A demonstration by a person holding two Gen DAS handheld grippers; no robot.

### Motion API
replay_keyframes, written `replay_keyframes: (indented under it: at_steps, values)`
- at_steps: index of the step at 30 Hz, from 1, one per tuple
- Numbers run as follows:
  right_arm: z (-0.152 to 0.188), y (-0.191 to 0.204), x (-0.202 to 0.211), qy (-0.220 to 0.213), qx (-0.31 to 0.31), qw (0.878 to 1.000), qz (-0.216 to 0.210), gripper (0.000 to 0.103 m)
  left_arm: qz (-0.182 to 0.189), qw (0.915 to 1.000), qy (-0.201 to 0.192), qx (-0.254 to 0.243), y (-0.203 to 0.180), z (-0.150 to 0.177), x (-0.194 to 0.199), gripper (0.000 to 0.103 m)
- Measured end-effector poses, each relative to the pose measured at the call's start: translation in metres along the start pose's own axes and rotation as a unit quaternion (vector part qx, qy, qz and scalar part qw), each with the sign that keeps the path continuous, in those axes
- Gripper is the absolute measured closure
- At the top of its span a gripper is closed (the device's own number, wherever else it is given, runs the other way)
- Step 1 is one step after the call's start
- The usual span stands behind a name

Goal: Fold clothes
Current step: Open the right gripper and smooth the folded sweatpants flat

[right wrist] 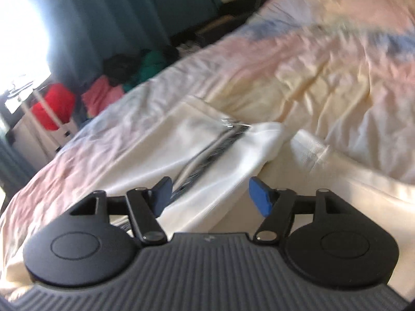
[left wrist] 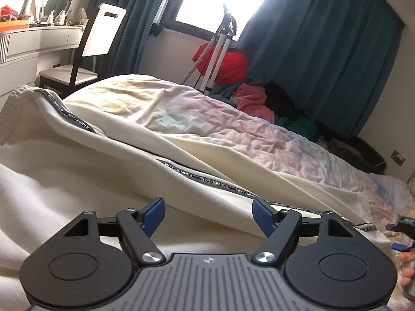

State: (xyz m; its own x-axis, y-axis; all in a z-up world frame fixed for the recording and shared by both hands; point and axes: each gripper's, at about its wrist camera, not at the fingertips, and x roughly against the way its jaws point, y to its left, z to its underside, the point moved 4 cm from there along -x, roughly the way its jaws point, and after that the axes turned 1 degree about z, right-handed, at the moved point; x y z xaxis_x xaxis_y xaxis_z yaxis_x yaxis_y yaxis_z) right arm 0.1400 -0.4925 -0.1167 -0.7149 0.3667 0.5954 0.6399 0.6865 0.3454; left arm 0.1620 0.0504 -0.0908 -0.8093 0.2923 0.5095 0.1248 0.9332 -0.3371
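Two grippers are in your hands, both with jaws spread and nothing between the pads. Your left gripper (left wrist: 208, 213) hovers low over one cream jacket (left wrist: 109, 160), which fills the lower left of its frame, its lettered zip tape (left wrist: 205, 177) running diagonally toward the lower right. Your right gripper (right wrist: 210, 195) sits over the jacket's hem end (right wrist: 207, 140), where the zip pull (right wrist: 229, 124) lies at mid-frame. Beyond the garment's far edge, the pastel bedsheet (right wrist: 324, 59) lies bare toward the upper right. One chair (left wrist: 99, 39) stands at upper left, and one clothes heap (left wrist: 255, 98) sits past the bed's far edge.
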Motion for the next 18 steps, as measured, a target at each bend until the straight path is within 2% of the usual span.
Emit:
replay_keyframes:
  at_steps: [3, 6, 8, 11, 15, 18]
  values:
    - [0.017, 0.022, 0.041, 0.019, 0.04, 0.999, -0.018, 0.034, -0.001, 1.0, 0.003, 0.009, 0.001, 0.002, 0.005, 0.027]
    - [0.038, 0.035, 0.071, 0.036, 0.045, 0.997, -0.056, 0.034, 0.005, 0.9997, 0.009, 0.023, 0.004, 0.005, 0.012, 0.027]
    - [0.051, 0.037, 0.08, 0.048, 0.026, 0.996, -0.076, 0.034, 0.016, 0.9989, 0.015, 0.04, 0.006, 0.009, 0.017, 0.027]
    - [0.065, 0.033, 0.075, 0.098, -0.034, 0.989, -0.109, 0.034, 0.036, 0.9967, 0.027, 0.068, 0.01, 0.015, 0.023, 0.027]
    - [0.066, 0.02, 0.067, 0.12, -0.087, 0.983, -0.112, 0.034, 0.066, 0.9911, 0.044, 0.107, 0.015, 0.019, 0.022, 0.027]
    - [0.061, 0.0, 0.06, 0.128, -0.155, 0.973, -0.118, 0.033, 0.081, 0.9859, 0.062, 0.133, 0.017, 0.016, 0.006, 0.027]
